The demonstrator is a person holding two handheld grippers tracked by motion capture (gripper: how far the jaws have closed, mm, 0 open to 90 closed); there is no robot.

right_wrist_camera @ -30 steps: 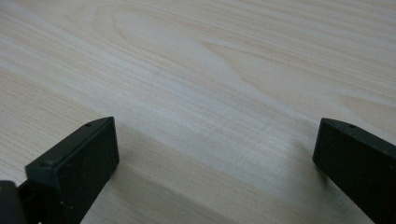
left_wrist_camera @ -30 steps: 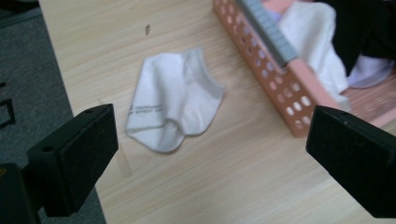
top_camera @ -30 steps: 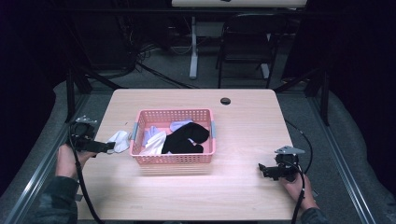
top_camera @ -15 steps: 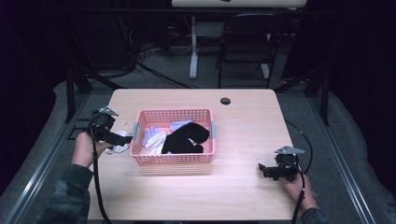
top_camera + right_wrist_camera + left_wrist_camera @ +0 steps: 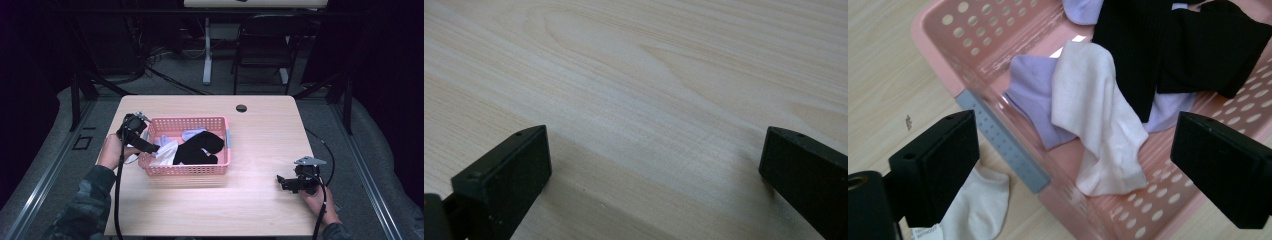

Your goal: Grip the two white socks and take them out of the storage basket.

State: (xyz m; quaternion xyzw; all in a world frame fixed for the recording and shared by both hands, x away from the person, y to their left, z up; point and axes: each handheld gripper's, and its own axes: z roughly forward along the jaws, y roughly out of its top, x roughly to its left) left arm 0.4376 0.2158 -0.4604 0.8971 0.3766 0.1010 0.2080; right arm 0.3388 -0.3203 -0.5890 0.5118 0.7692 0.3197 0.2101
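Observation:
A pink perforated basket (image 5: 186, 171) stands left of the table's centre. Inside lie a black sock (image 5: 197, 149), a white sock (image 5: 165, 150) and a lavender sock (image 5: 193, 134). My left gripper (image 5: 150, 146) hovers over the basket's left rim, open and holding nothing. In the left gripper view its jaws (image 5: 1073, 150) straddle the white sock (image 5: 1098, 125), which lies over the lavender sock (image 5: 1033, 95) beside the black sock (image 5: 1173, 45). Another white sock (image 5: 978, 210) lies on the table outside the basket (image 5: 998, 45). My right gripper (image 5: 283, 181) rests open near the table's front right, over bare wood (image 5: 654, 165).
A grey handle tab (image 5: 1003, 145) sits on the basket's left rim. A black round grommet (image 5: 241, 108) is set in the table's far edge. A dark chair (image 5: 260, 45) and a white table leg (image 5: 207, 55) stand beyond the table.
My left gripper has moved from the table left of the basket, forward and right, until it is over the basket's left rim. The right gripper has stayed put.

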